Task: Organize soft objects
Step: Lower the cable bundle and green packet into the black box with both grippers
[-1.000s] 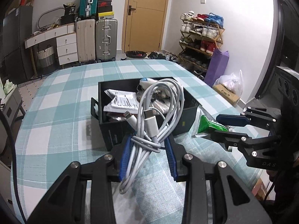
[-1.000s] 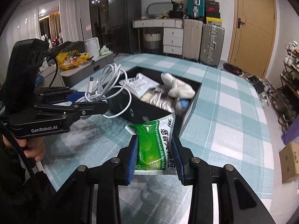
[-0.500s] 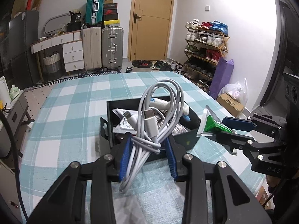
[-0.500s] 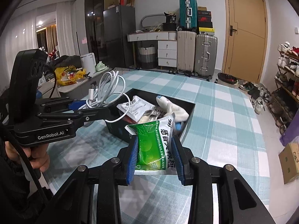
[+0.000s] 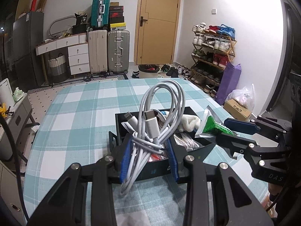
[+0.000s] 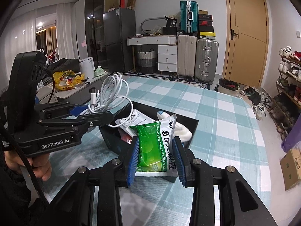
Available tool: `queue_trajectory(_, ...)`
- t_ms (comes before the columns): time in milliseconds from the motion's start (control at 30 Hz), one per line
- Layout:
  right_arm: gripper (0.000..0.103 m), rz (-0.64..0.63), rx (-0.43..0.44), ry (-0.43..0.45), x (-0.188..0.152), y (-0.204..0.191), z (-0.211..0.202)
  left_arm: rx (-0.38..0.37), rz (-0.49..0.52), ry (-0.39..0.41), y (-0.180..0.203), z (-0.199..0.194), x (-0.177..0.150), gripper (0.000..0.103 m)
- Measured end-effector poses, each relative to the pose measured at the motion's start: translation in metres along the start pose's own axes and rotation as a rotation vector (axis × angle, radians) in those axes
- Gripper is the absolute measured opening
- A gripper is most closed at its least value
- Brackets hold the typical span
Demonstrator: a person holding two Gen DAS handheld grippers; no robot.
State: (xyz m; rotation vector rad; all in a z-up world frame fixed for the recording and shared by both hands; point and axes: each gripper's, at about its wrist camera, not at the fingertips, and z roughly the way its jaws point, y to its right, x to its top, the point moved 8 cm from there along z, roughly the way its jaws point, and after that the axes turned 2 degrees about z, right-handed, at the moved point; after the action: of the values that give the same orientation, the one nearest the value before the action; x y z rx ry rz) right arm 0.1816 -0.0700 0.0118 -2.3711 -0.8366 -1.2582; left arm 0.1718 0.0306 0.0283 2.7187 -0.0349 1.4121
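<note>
My left gripper (image 5: 148,159) is shut on a coiled white cable (image 5: 160,116) and holds it above the near edge of a black box (image 5: 156,171). My right gripper (image 6: 156,162) is shut on a green and white sachet (image 6: 156,145), held over the box's near corner (image 6: 112,141). The box holds white packets (image 6: 131,118) and a white plush (image 6: 183,130). The right gripper (image 5: 228,131) with the sachet (image 5: 212,127) shows at the right of the left wrist view. The left gripper (image 6: 94,113) with the cable (image 6: 111,94) shows at the left of the right wrist view.
The box stands on a table with a teal and white checked cloth (image 5: 84,116). Beyond the table are suitcases (image 5: 109,50), a drawer unit (image 5: 77,58), a door (image 5: 158,24) and a shoe rack (image 5: 212,56). A cardboard box (image 6: 290,167) lies on the floor at right.
Both grippers have risen and drawn back from the box, each still holding its item. The box now sits lower and nearer in both views.
</note>
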Motion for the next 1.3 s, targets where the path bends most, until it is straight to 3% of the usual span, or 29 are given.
queue_trajectory(433,0.036,-0.032,0.005,-0.032,0.014,-0.006,0.033,0.015,-0.02,-0.018,-0.015,0.025,0.008,0.034)
queue_trajectory(900,0.036,-0.103,-0.006,-0.092,0.008,-0.007,0.079,0.03,-0.001,-0.061,-0.015,0.059,0.006,0.034)
queue_trajectory(1300,0.036,-0.113,-0.003,-0.103,0.006,-0.001,0.094,0.038,0.021,-0.09,-0.013,0.076,-0.001,0.034)
